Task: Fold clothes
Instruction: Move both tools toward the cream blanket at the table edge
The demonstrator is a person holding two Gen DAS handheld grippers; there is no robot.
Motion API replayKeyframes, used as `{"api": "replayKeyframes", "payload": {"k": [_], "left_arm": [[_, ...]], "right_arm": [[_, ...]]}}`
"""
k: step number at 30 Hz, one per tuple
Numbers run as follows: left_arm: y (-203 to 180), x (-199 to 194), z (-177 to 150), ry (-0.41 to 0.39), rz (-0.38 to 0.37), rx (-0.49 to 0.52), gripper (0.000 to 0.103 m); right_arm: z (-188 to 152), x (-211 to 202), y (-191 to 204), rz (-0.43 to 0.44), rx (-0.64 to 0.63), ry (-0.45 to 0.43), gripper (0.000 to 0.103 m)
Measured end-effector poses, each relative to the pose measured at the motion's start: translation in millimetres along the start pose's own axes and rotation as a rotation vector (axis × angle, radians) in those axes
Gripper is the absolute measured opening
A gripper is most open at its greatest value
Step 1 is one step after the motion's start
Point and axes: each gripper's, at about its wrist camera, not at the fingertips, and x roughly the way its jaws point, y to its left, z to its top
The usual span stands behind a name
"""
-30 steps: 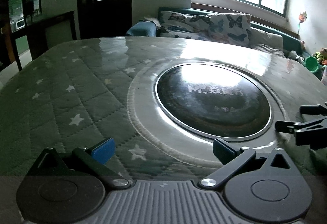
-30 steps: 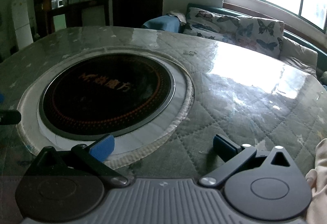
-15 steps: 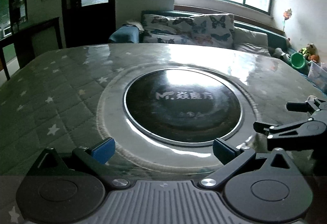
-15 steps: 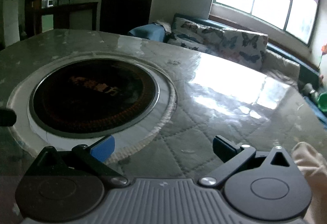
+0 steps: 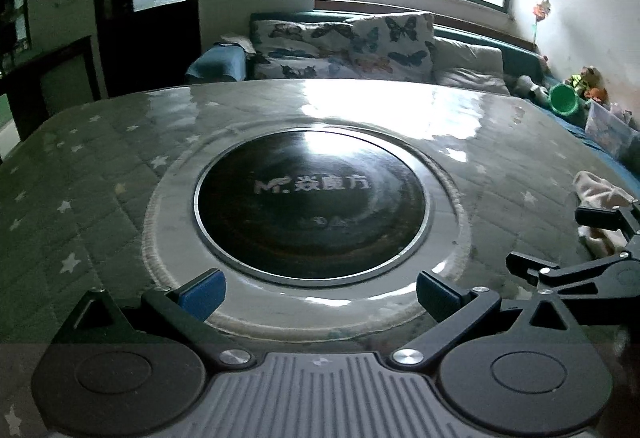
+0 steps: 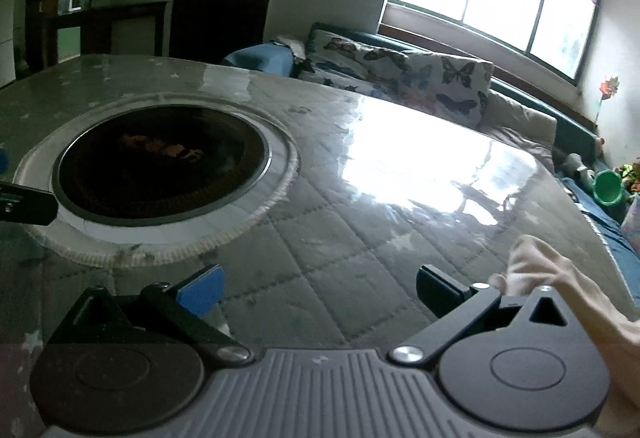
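I judge the folding has not begun. The only clothing I can find is a pale, crumpled garment point(image 6: 560, 278) bunched at the right edge of the surface point(image 6: 360, 238), just beside the right finger of my right tongs point(image 6: 320, 288); from the left wrist view the same cloth point(image 5: 600, 194) sits past the right tongs' tip, near the corner. It is a heap, with no edge laid flat and no crease made, and I cannot tell what kind of garment it is.

My left tongs point(image 5: 320, 286) hang released over the dark round cooktop point(image 5: 312, 206) set in the middle of the surface, grasping nothing and well apart from the cloth. My right tongs are spread wide too, with bare quilted cover between the fingers.

So everything is left: catch the garment, drag it to the open middle, spread it out, then fold. The right side looks nearest to start.
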Motion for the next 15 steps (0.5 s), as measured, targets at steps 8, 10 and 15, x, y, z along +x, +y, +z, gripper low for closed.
{"api": "replayKeyframes", "payload": {"k": [8,10,15], "left_arm": [[-23.7,2.5,-1.0,0.020,-0.033,0.040,0.103],[-28.8,4.0,-1.8,0.029,-0.043,0.047,0.103],[-39.3,6.2,-3.0,0.044,-0.064,0.064,0.103]], "right_arm": [[-8.5,-20.8,-13.7,-0.020,0.057,0.010,0.103],[-10.7,-25.2,-17.3,-0.023,0.070,0.009,0.103],[-17.7,-36.4,-22.3,-0.033,0.078,0.000,0.103]]}}
